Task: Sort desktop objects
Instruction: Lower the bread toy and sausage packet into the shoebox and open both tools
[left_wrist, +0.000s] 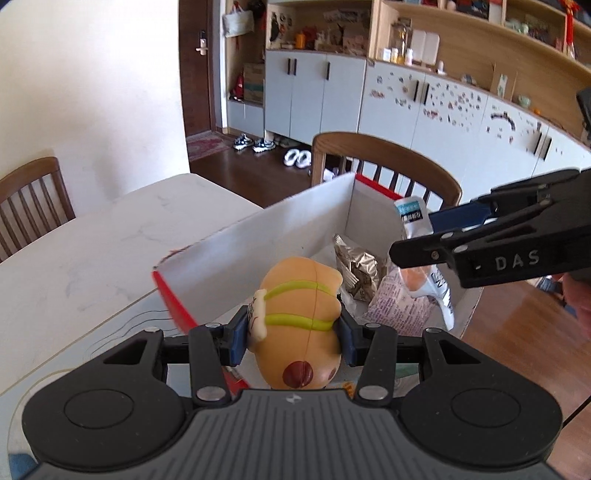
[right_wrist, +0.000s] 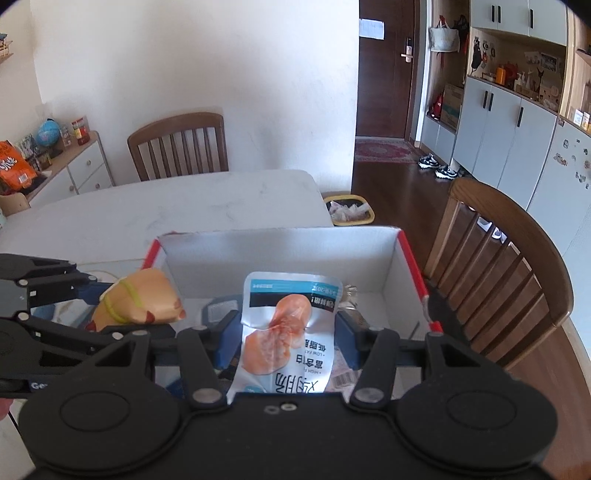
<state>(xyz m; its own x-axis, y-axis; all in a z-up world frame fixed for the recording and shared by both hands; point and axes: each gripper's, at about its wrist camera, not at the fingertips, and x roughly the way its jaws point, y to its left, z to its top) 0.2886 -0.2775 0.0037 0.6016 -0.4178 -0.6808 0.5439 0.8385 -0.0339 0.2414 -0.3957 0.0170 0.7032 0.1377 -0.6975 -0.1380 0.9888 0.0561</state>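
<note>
My left gripper (left_wrist: 293, 332) is shut on a tan bread-shaped squishy toy (left_wrist: 295, 317) with green stripes, held at the near rim of a white cardboard box (left_wrist: 258, 258) with red edges. My right gripper (right_wrist: 286, 339) is shut on a white snack pouch (right_wrist: 284, 332) with an orange picture, held over the box (right_wrist: 280, 254). The right gripper also shows in the left wrist view (left_wrist: 413, 236), holding the pouch (left_wrist: 412, 218) above the box. The toy (right_wrist: 136, 295) shows at left in the right wrist view. A gold foil packet (left_wrist: 354, 269) and a pink-printed packet (left_wrist: 399, 306) lie inside the box.
The box stands on a white marble table (left_wrist: 92, 251) near its right edge. A wooden chair (left_wrist: 388, 166) stands right behind the box; another chair (right_wrist: 181, 147) stands at the table's far side. A yellow bin (right_wrist: 349, 210) sits on the floor.
</note>
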